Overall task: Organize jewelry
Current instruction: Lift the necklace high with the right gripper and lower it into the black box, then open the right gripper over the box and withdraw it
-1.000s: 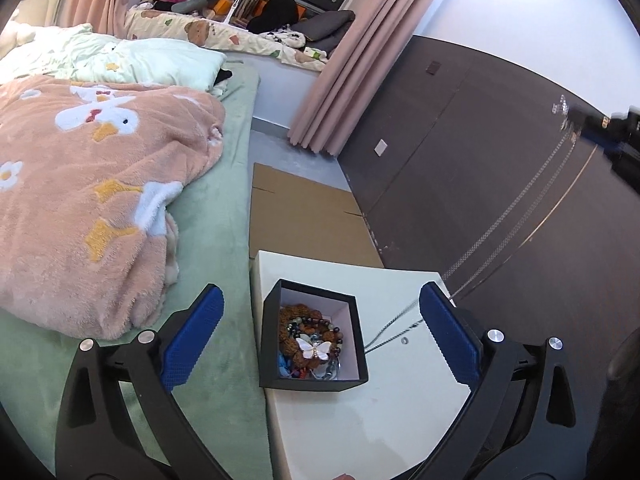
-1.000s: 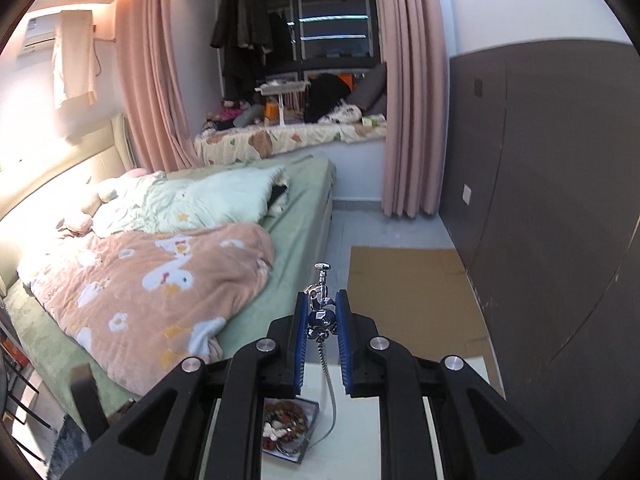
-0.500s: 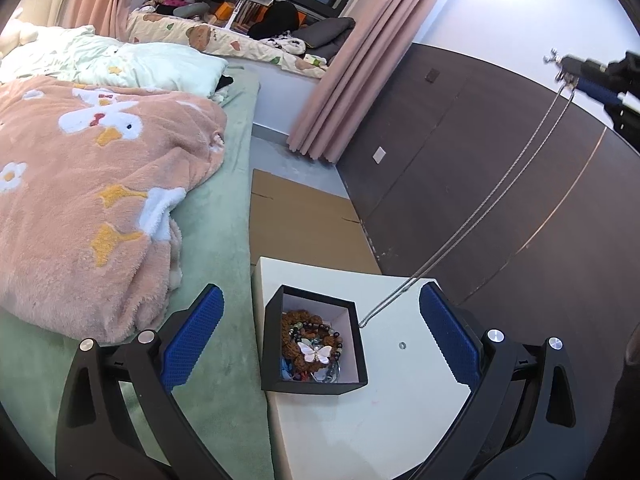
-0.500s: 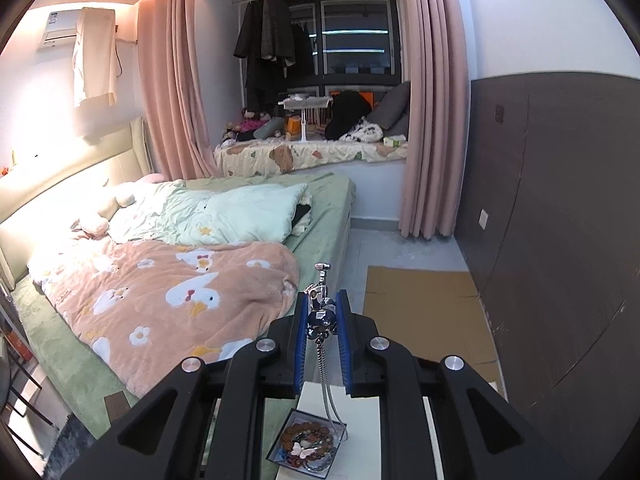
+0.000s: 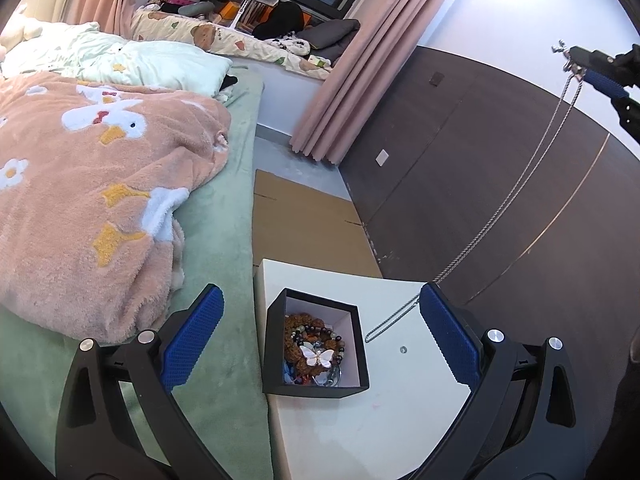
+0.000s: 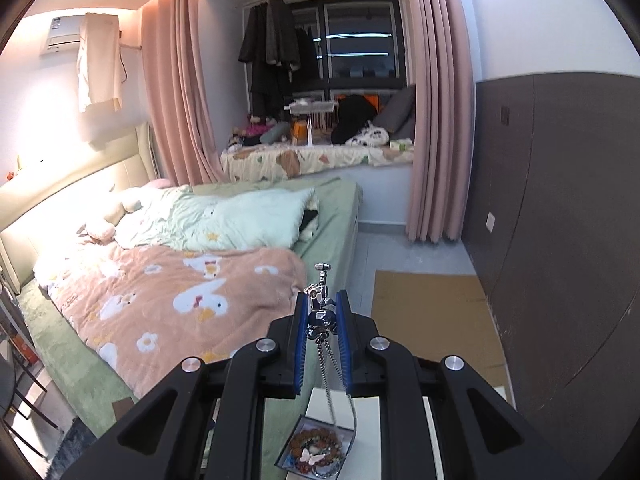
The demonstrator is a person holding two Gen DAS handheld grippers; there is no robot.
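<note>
A: Status?
B: My right gripper (image 6: 322,322) pinches the necklace (image 5: 516,196) clasp, chain dangling at 1 o'clock of the box (image 5: 316,346); left gripper (image 5: 320,344) spread; I'd lower slowly, coil it inside.

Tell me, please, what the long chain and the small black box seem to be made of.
The chain looks like polished silver-coloured metal: fine links glint as it hangs from the right tongs. Whether it is steel or silver cannot be told. The black box looks like matte cardboard: thin straight walls, dull black outside, a pale lining inside.
</note>
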